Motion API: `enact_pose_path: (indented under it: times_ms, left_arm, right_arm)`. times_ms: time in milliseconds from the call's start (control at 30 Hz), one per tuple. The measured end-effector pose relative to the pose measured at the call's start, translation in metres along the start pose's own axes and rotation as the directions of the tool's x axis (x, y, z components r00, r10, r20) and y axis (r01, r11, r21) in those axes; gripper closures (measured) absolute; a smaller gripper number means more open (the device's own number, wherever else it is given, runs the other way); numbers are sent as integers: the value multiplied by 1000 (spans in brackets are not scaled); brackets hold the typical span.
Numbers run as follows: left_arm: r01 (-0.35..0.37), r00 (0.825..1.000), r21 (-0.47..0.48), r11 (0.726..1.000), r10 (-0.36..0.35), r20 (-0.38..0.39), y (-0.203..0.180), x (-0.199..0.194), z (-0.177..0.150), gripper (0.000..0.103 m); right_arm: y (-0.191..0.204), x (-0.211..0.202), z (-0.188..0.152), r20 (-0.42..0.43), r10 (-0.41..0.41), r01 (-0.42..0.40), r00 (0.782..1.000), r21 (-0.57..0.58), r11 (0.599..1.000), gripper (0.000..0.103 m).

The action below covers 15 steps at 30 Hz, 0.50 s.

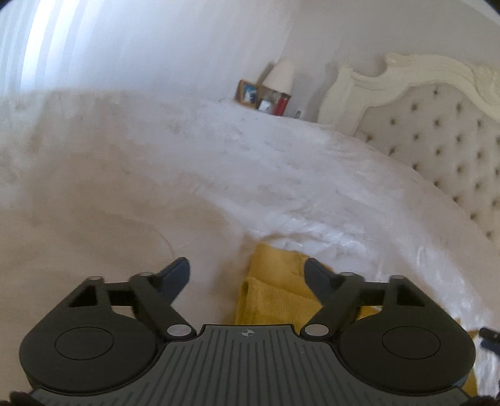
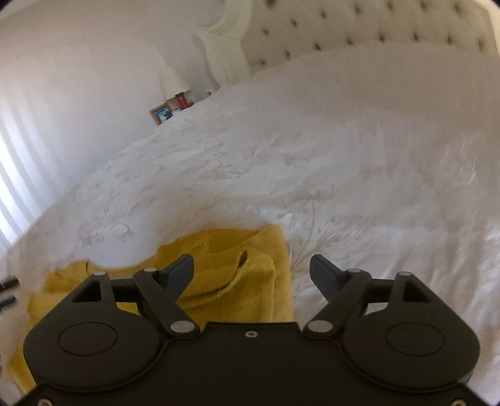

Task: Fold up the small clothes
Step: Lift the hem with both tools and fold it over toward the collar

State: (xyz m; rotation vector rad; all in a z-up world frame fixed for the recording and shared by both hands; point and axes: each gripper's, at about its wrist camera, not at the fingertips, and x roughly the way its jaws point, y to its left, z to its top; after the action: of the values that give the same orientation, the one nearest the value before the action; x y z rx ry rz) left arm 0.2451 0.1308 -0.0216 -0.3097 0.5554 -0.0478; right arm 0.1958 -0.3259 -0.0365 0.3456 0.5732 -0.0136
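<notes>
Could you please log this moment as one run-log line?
left gripper: open | right gripper: open | yellow garment: partly folded on bed

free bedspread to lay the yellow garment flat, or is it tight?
Bare bedspread runs from the yellow garment up to the headboard and right of it. Clutter only around the far lamp. Both tongs hang open, left, right.

Your left black two-finger gripper (image 1: 247, 268) has its jaws spread wide, nothing between them. Your right black two-finger gripper (image 2: 251, 265) is spread just as wide, and it too grips nothing.
</notes>
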Motion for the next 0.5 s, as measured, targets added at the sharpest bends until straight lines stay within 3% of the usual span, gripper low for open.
enact_pose_path:
  times_ms: [133, 333, 433, 500]
  left_arm:
    - [38, 997, 164, 986, -26, -74, -31, -17, -9, 9]
    - [155, 974, 350, 924, -84, -211, -91, -9, -35, 9]
    - [115, 970, 369, 922, -23, -244, -102, 15, -39, 9]
    - [93, 947, 348, 933, 25, -319, -97, 40, -45, 8]
  right_arm:
    - [27, -15, -8, -23, 13, -16, 1000, -112, 994, 12]
    - [80, -9, -27, -103, 66, -90, 993, -255, 963, 11]
    - [103, 3, -31, -138, 85, -124, 987, -305, 944, 11]
    - [114, 13, -31, -157, 86, -134, 984, -328, 935, 11]
